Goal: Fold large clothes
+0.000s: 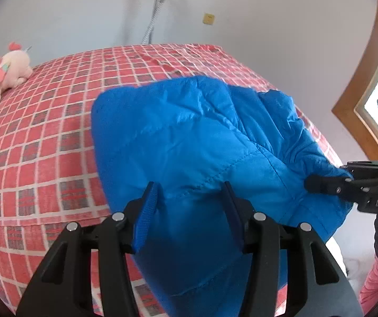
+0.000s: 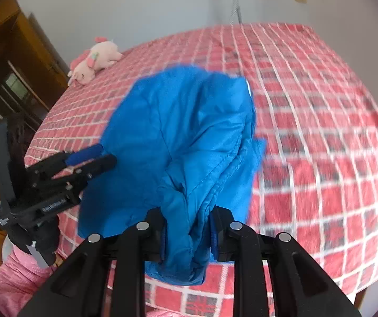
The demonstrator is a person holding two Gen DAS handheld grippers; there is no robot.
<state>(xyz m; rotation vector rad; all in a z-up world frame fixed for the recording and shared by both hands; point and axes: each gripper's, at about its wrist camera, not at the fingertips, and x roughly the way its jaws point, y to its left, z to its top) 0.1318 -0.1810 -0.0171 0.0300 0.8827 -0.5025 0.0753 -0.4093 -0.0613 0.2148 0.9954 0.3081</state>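
A blue quilted jacket (image 1: 189, 137) lies folded over on the red checked bed (image 1: 43, 137), its near edge lifted. My left gripper (image 1: 191, 198) has its jaws wide apart with jacket fabric between them; the pads do not press it. It shows from the side in the right wrist view (image 2: 104, 155), fingers spread at the jacket's left edge. My right gripper (image 2: 187, 227) is shut on a bunched fold of the jacket (image 2: 183, 132) and holds it up. It shows in the left wrist view (image 1: 318, 182) at the jacket's right edge.
A pink plush unicorn (image 1: 2, 74) lies at the bed's far left corner, also in the right wrist view (image 2: 93, 60). A white wall with a hose (image 1: 157, 10) is behind the bed. A wooden window frame (image 1: 358, 100) is right, a wooden door (image 2: 12, 60) left.
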